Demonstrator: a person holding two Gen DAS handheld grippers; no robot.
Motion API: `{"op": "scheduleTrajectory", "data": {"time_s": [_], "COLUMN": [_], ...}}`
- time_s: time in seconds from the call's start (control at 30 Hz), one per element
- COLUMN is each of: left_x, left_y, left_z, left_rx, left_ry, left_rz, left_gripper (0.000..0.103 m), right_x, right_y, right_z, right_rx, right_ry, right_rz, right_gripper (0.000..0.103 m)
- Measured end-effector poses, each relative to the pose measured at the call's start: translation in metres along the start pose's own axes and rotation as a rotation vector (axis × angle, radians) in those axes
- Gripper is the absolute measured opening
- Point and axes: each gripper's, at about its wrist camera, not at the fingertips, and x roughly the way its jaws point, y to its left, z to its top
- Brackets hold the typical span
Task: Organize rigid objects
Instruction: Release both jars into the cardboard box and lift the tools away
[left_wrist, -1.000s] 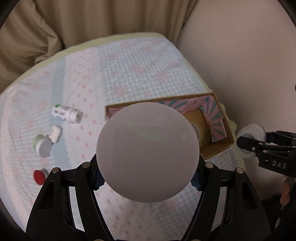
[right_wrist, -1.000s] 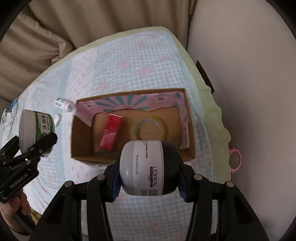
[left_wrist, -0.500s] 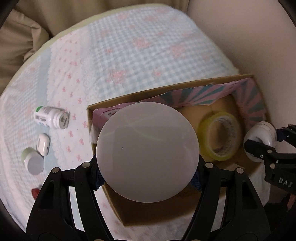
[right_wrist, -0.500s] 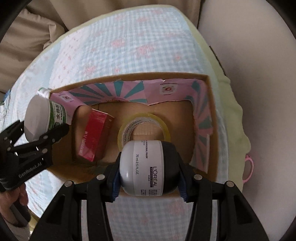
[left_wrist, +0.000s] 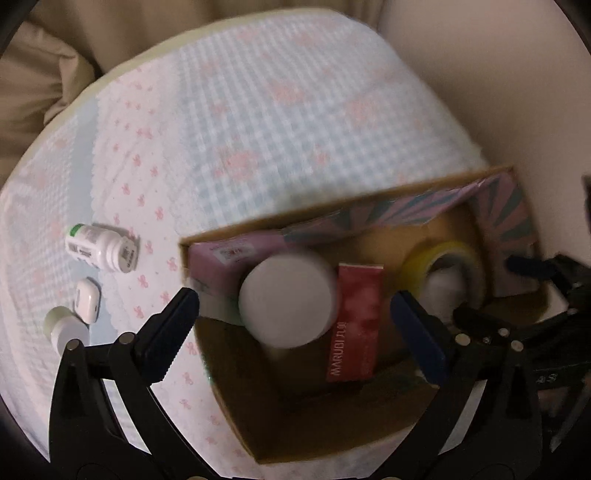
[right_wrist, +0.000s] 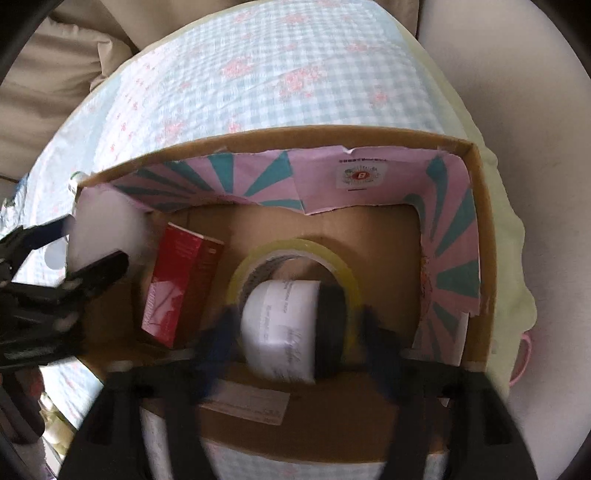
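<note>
Both my grippers over the open brown cardboard box (right_wrist: 476, 236) on the checked cloth.

My left gripper (left_wrist: 295, 317) is spread wide, the white round-lidded jar (left_wrist: 288, 301) loose in the box beside the red carton (left_wrist: 356, 325). My right gripper (right_wrist: 299, 332) is blurred, released around the white-and-black cream jar (right_wrist: 291, 328) at the yellow tape roll (right_wrist: 295, 251).

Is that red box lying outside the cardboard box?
No, the red box lies inside the cardboard box, beside the yellow tape roll.
</note>
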Motion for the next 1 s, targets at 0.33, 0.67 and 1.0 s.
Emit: {"op": "scheduleTrajectory", "data": {"time_s": [0.33,0.67,1.0], "left_x": [-0.005,-0.037,-0.102], "left_y": [0.021,0.019,0.019], "left_z": [-0.012,-0.022,-0.052], "left_rx": [-0.054,-0.067,-0.114], "left_ry": [0.038,0.009,-0.063], "left_rz": [0.034,0.047,0.059], "left_gripper": [0.103,0.103,0.103], "right_x": [-0.011,-0.037,-0.09], "right_y": [-0.003,-0.002,0.013], "right_z": [-0.012,-0.014,-0.031], "right_rx": [0.013,-0.002,-0.041], "right_ry": [-0.064,-0.109,-0.195], "right_rz": [-0.007,-0.023,-0.034], "right_gripper": [0.103,0.103,0.103]}}
